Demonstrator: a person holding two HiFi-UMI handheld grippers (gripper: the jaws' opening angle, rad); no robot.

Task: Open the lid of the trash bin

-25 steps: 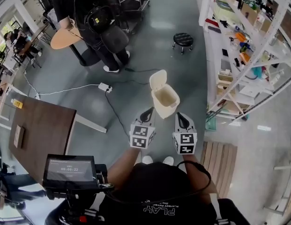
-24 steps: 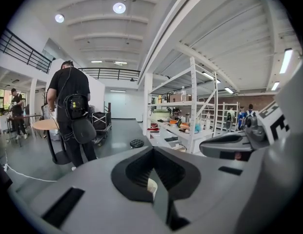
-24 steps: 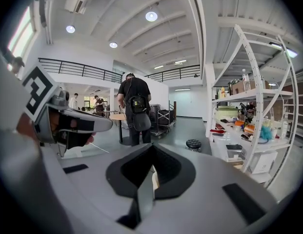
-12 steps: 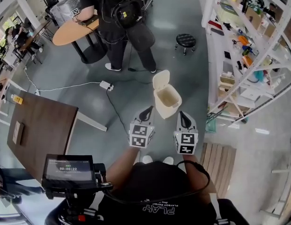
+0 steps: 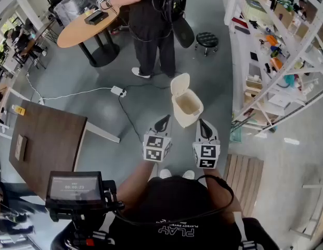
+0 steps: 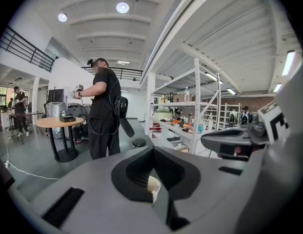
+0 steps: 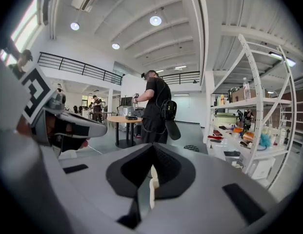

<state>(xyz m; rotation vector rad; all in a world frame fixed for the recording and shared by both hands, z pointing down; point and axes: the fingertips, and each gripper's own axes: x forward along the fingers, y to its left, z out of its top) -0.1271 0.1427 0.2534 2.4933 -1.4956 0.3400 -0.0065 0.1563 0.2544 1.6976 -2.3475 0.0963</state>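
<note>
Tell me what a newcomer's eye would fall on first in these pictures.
The cream trash bin stands mid-floor with its lid tipped up. Just short of it hover the left gripper and right gripper, jaws together, touching nothing. Behind, a person in black stands at a round table.

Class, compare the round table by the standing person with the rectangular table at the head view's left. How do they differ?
The round table has a light wood top; the rectangular table is dark brown. The round table stands on a black central pedestal; the rectangular table shows a pale leg at its side. Both stand on the grey floor.
</note>
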